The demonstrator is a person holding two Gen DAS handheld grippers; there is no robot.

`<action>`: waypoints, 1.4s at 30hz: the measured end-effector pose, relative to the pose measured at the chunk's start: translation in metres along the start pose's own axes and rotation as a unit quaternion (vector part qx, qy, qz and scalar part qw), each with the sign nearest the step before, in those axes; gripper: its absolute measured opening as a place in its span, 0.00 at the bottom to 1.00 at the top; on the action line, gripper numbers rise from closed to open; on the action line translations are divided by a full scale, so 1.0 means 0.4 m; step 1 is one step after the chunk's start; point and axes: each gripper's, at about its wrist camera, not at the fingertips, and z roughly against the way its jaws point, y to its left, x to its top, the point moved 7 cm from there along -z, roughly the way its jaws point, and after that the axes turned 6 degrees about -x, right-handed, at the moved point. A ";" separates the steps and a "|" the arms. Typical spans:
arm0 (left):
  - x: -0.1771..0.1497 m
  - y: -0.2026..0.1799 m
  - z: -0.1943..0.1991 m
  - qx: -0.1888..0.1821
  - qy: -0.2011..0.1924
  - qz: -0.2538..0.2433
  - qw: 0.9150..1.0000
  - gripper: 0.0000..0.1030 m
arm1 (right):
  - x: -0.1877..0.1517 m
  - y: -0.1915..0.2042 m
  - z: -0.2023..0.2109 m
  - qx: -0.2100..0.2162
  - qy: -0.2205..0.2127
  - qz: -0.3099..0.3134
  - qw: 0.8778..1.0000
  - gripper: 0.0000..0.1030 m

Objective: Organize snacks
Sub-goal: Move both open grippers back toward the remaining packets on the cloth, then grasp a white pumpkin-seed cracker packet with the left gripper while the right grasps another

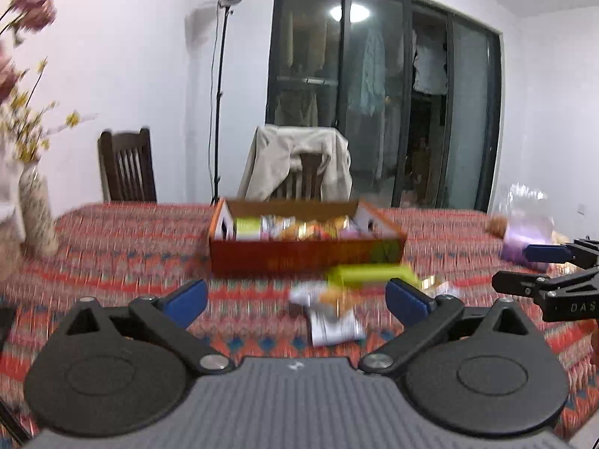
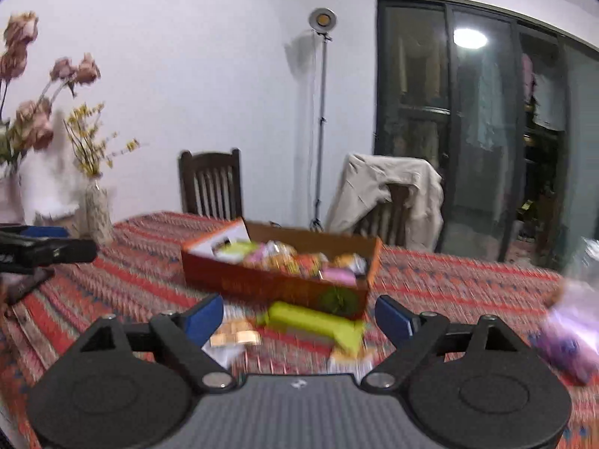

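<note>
An orange cardboard box (image 1: 307, 258) (image 2: 269, 284) holding several snack packets stands on the patterned table. In front of it lie a lime-green packet (image 1: 370, 274) (image 2: 318, 323), a white packet (image 1: 333, 327) and an orange-brown packet (image 2: 236, 336). My left gripper (image 1: 297, 299) is open and empty, above the table short of the loose packets. My right gripper (image 2: 297, 318) is open and empty, facing the green packet. The right gripper also shows at the right edge of the left wrist view (image 1: 539, 265). The frames are blurred.
A purple bag (image 2: 572, 340) (image 1: 524, 239) lies at the table's right. A vase with flowers (image 2: 98, 209) (image 1: 37, 213) stands at the left. Two wooden chairs (image 2: 211, 187), one draped with a beige jacket (image 2: 389, 202), stand behind the table. A lamp stand (image 2: 322, 119) is by the wall.
</note>
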 end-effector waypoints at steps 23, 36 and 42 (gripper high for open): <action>-0.156 -0.009 -0.096 -0.009 0.084 0.041 0.996 1.00 | -0.243 0.031 0.014 -0.017 0.058 -0.038 0.997 0.86; -0.064 -0.014 -0.521 -0.051 0.169 0.117 0.977 1.00 | -0.152 -0.076 -0.225 -0.029 0.112 -0.048 0.992 0.85; -0.053 -0.012 -0.625 -0.031 0.180 0.089 0.979 0.99 | -0.136 -0.109 -0.365 -0.004 0.148 -0.076 0.986 0.84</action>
